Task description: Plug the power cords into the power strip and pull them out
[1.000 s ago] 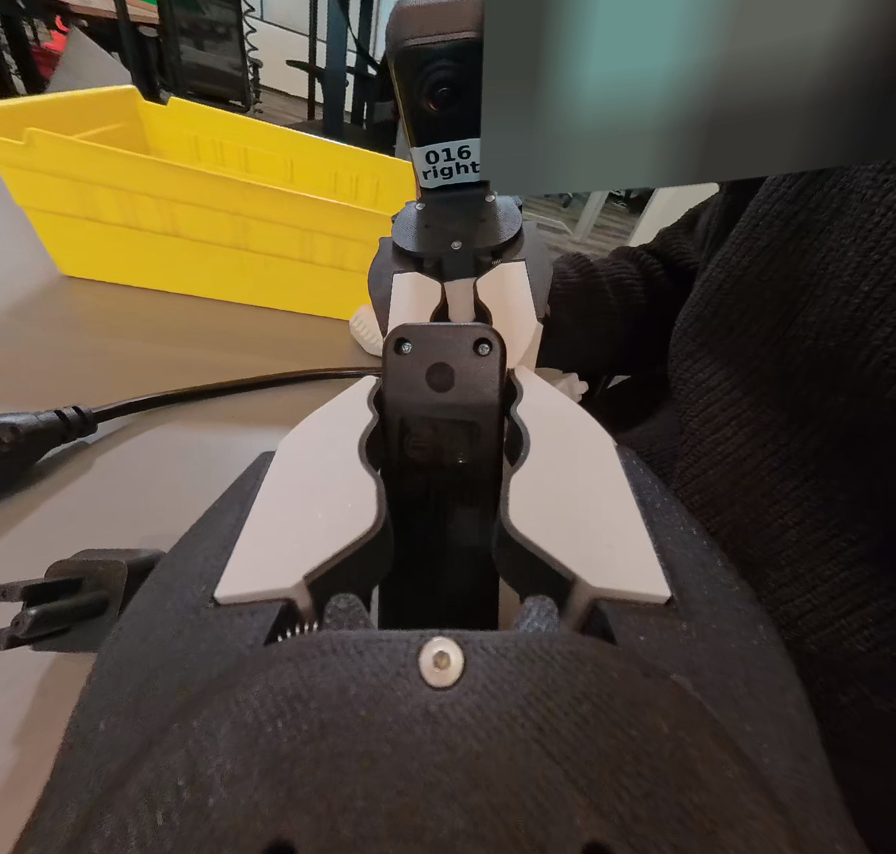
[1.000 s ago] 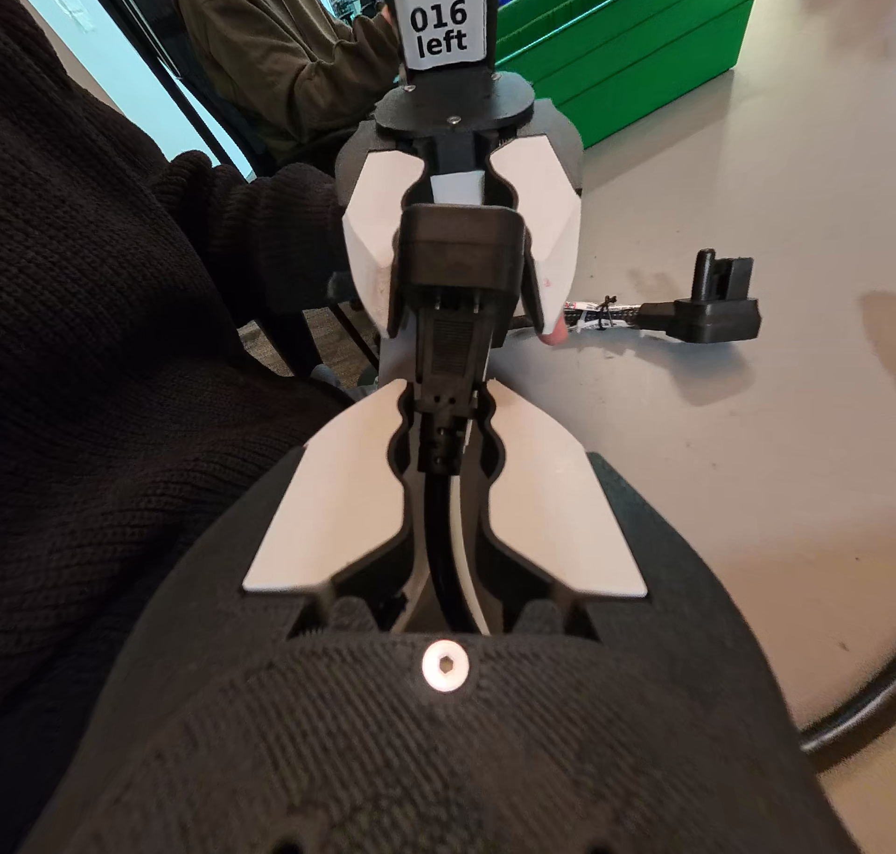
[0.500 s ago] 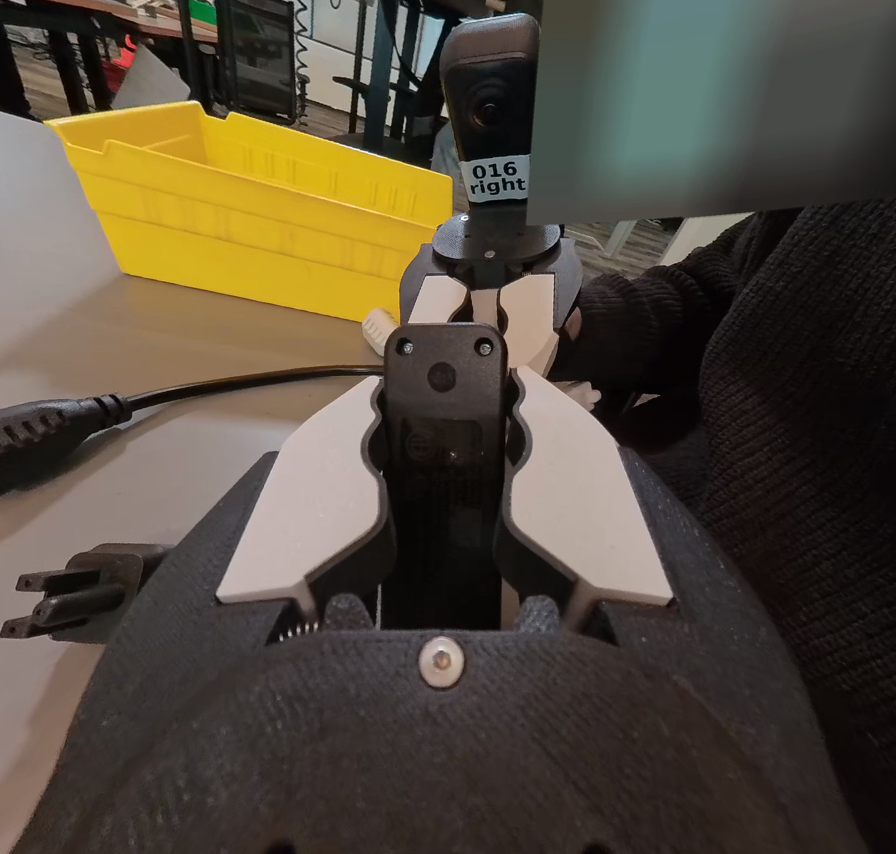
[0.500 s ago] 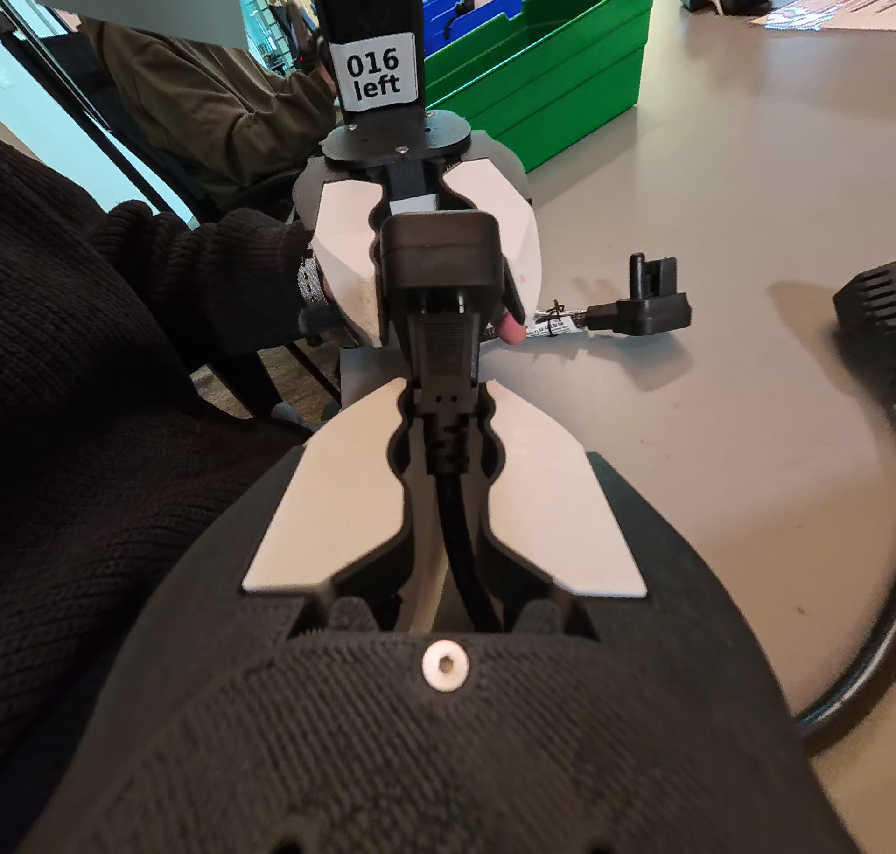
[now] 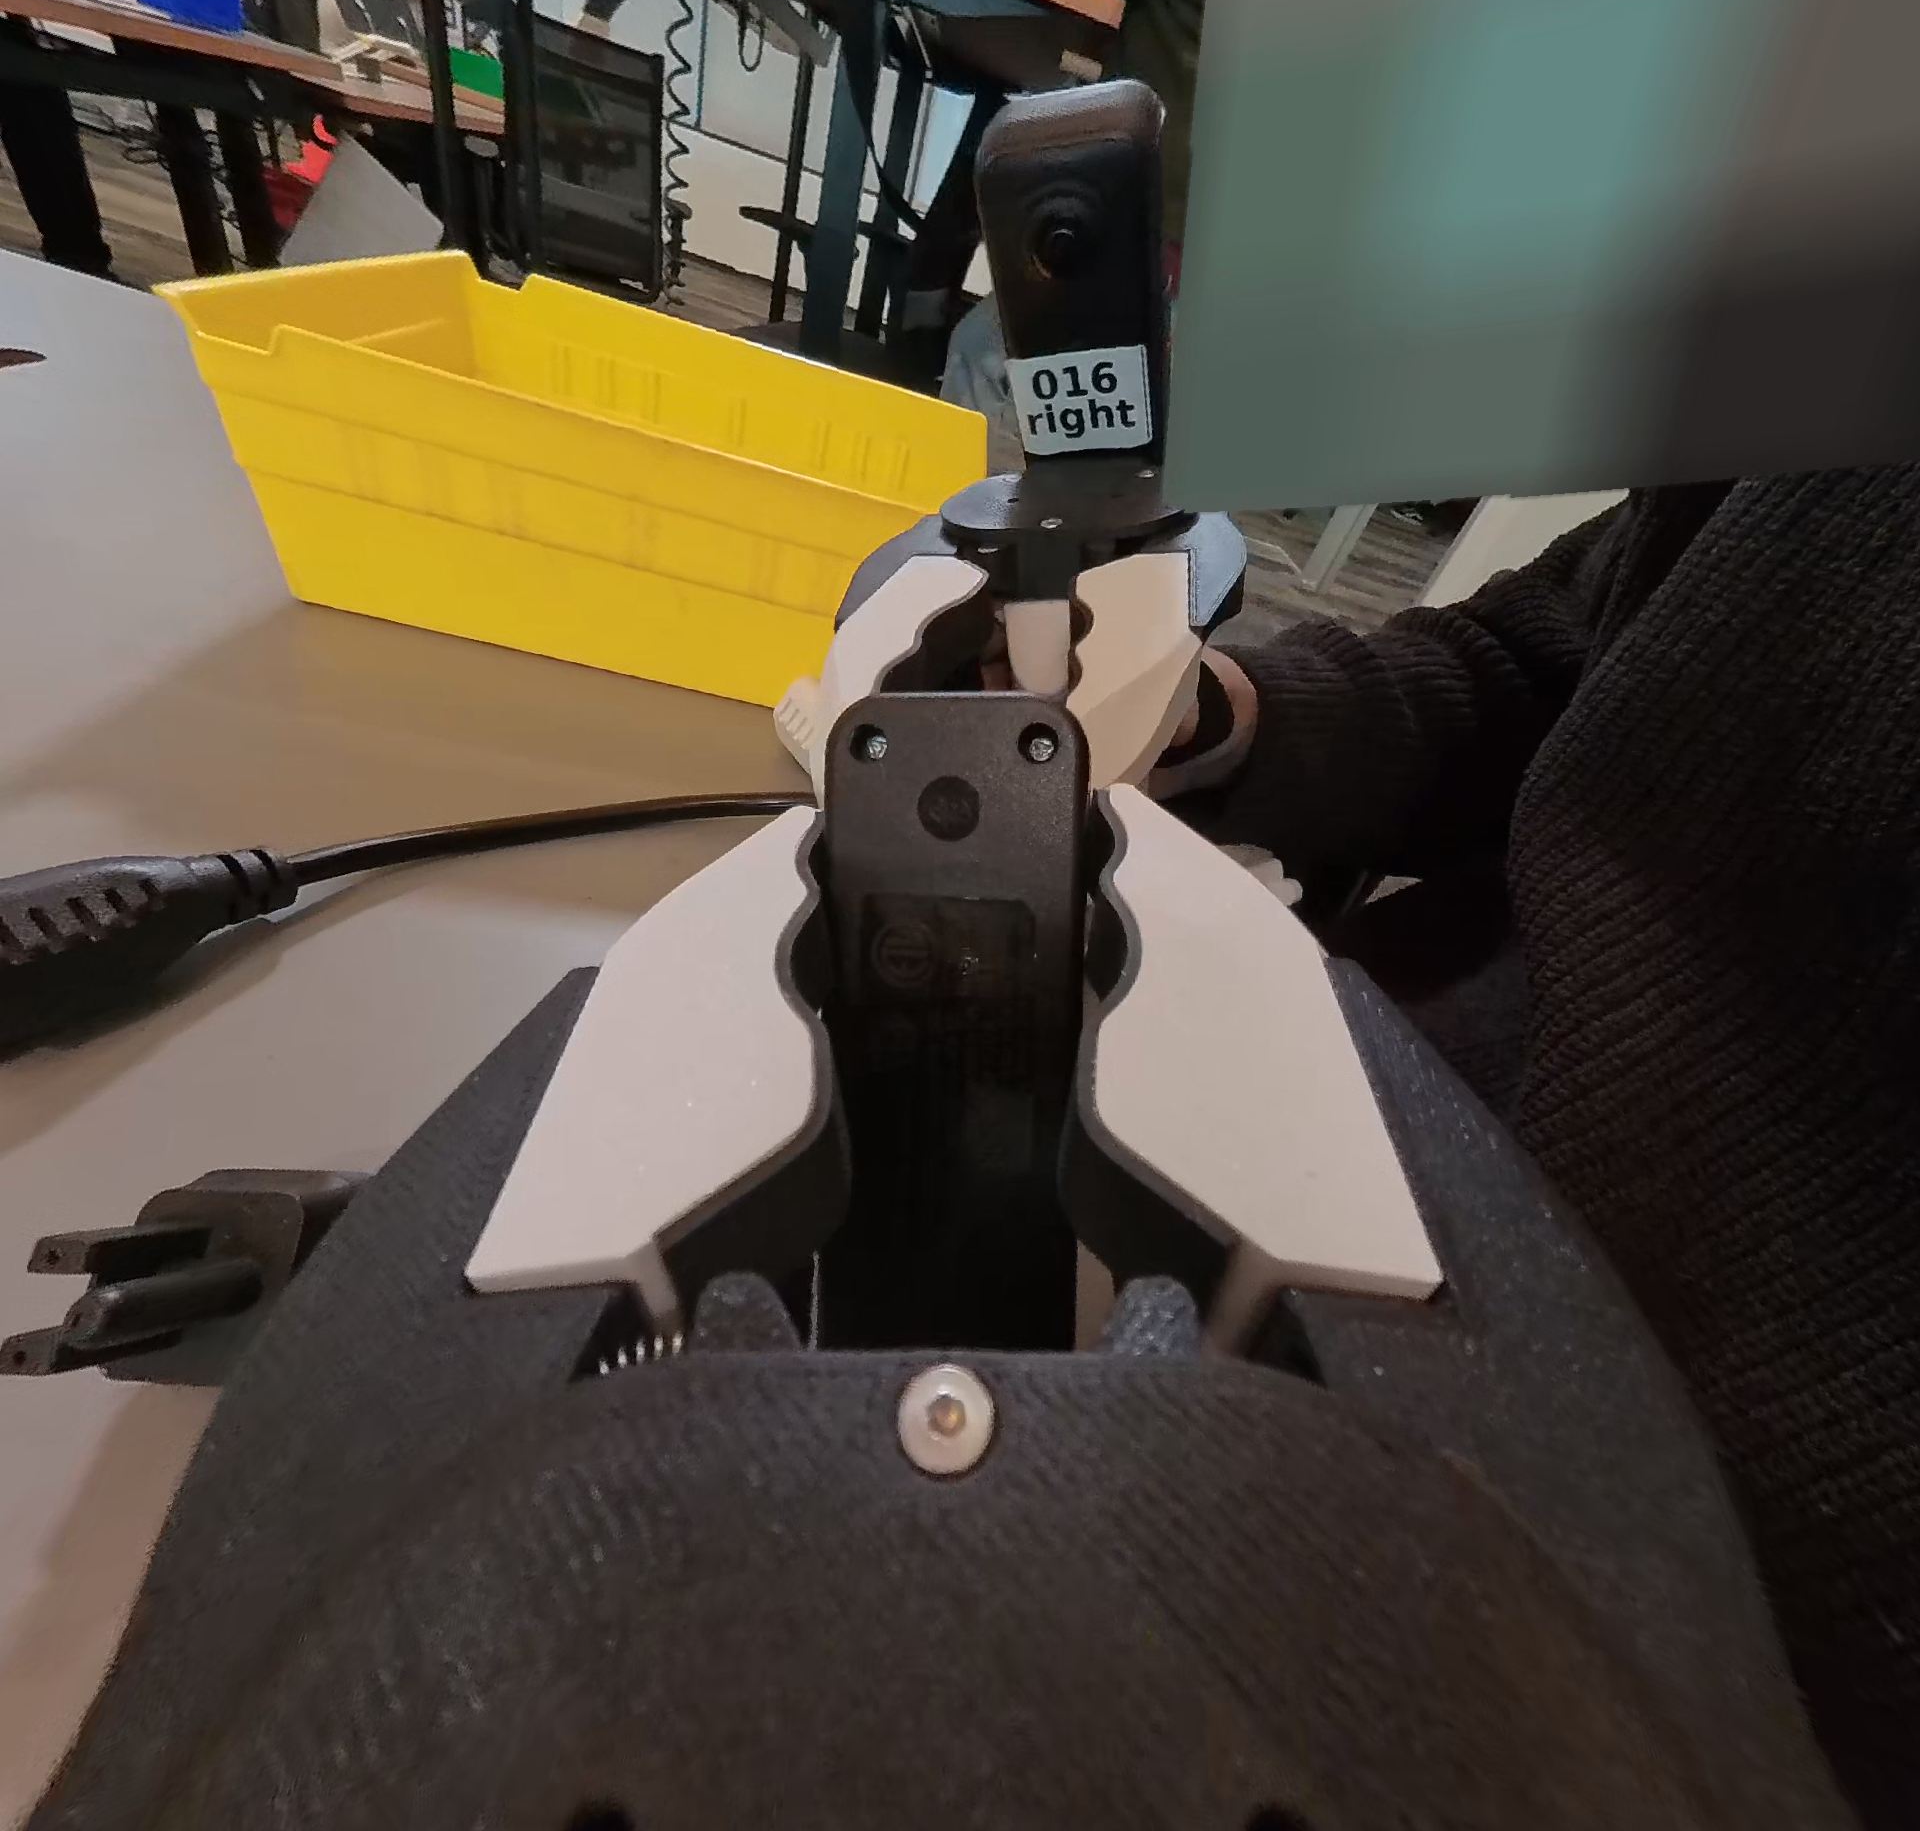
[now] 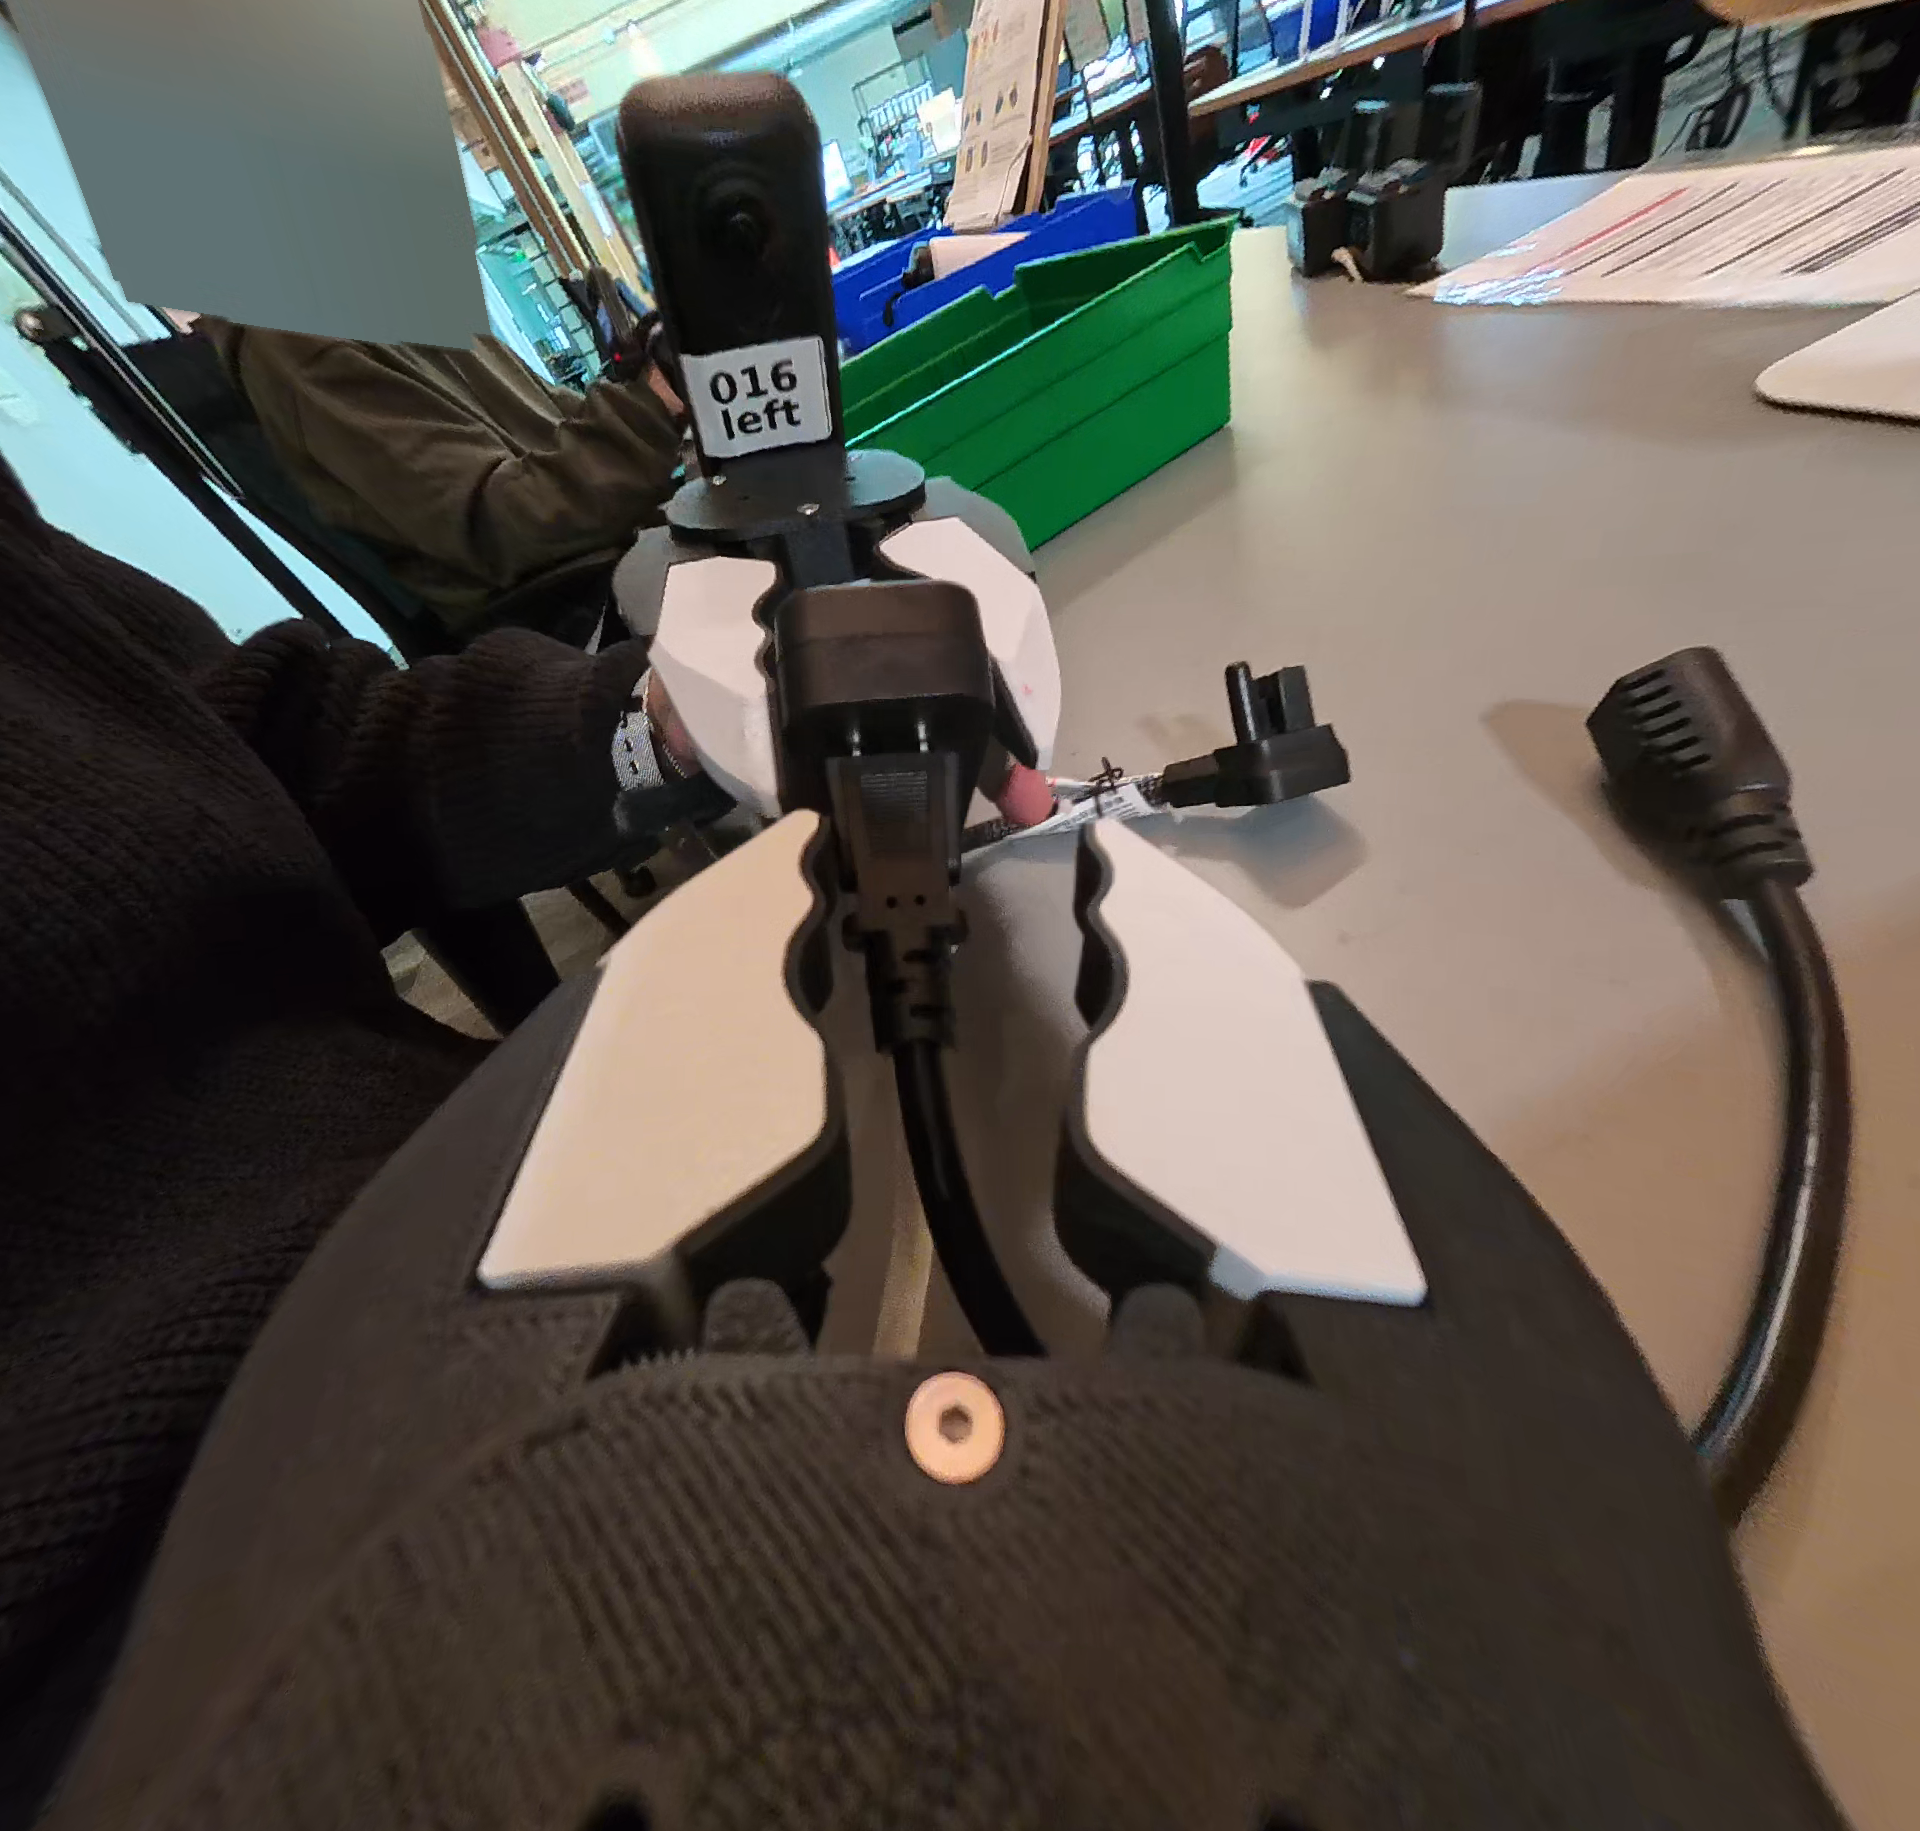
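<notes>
Black power strip (image 5: 954, 960) sits clamped between the white fingers of the left gripper (image 5: 954, 836), held above the grey table (image 5: 312, 701). The right gripper (image 6: 940, 846) faces it with fingers spread apart; the power cord plug (image 6: 899, 825) lies between them, touching neither on the right side, its prongs partly seated in the strip's end. Farther out, a flat angled plug (image 6: 1262, 758) and a second cord connector (image 6: 1683, 742) rest on the table. Beyond these stand a green bin (image 6: 1070, 379) and a yellow bin (image 5: 540, 451).

Bins: yellow (image 5: 582, 493), green (image 6: 1049, 379), blue (image 6: 987, 254); two tools (image 5: 954, 836) (image 6: 940, 846).
</notes>
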A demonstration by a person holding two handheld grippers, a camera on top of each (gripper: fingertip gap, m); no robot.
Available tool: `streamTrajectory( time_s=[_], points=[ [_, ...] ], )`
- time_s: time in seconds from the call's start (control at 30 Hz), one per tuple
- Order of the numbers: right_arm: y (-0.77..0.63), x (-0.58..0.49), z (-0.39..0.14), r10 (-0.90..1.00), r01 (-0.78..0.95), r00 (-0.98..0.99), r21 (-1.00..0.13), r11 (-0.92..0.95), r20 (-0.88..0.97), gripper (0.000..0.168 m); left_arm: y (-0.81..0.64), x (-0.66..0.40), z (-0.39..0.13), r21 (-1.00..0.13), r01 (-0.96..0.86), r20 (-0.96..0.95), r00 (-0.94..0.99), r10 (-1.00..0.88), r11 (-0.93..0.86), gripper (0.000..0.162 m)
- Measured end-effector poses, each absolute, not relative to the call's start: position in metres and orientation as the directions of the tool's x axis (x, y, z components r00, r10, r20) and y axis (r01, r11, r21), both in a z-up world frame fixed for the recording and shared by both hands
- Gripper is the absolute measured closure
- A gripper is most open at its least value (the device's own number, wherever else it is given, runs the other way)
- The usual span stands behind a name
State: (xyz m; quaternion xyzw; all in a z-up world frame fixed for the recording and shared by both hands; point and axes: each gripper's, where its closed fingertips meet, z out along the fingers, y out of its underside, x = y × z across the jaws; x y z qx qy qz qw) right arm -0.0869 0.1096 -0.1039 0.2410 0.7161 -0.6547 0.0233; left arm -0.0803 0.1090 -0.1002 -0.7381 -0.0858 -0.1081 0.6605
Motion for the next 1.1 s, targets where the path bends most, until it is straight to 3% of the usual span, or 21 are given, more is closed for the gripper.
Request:
streamTrajectory(
  time_s=[0.3, 0.47, 0.67, 0.87, 1.1],
  points=[
    [0.148, -0.116, -0.079, 0.318, 0.467, -0.781, -0.84, -0.276, -0.538, 0.129, 0.103, -0.093, -0.092, -0.961, 0.275, 0.273, 0.961, 0.043, -0.044, 0.114],
    [0.139, -0.111, -0.089, 0.359, 0.445, -0.803, -0.879, -0.171, -0.476, 0.131, 0.097, -0.104, -0.09, -0.959, 0.283, 0.281, 0.955, 0.091, -0.014, 0.114],
    [0.136, -0.107, -0.082, 0.476, 0.249, -0.843, -0.966, -0.066, -0.25, 0.137, 0.093, -0.114, -0.088, -0.95, 0.31, 0.311, 0.939, 0.145, 0.029, 0.114],
    [0.137, -0.106, -0.08, 0.449, 0.263, -0.85, -0.961, -0.09, -0.275, 0.14, 0.084, -0.13, -0.084, -0.953, 0.291, 0.304, 0.92, 0.249, 0.088, 0.115],
    [0.132, -0.106, -0.092, 0.345, 0.458, -0.809, -0.878, -0.138, -0.477, 0.14, 0.089, -0.119, -0.076, -0.999, -0.012, -0.024, 0.926, 0.376, -0.033, 0.114]
  ],
)
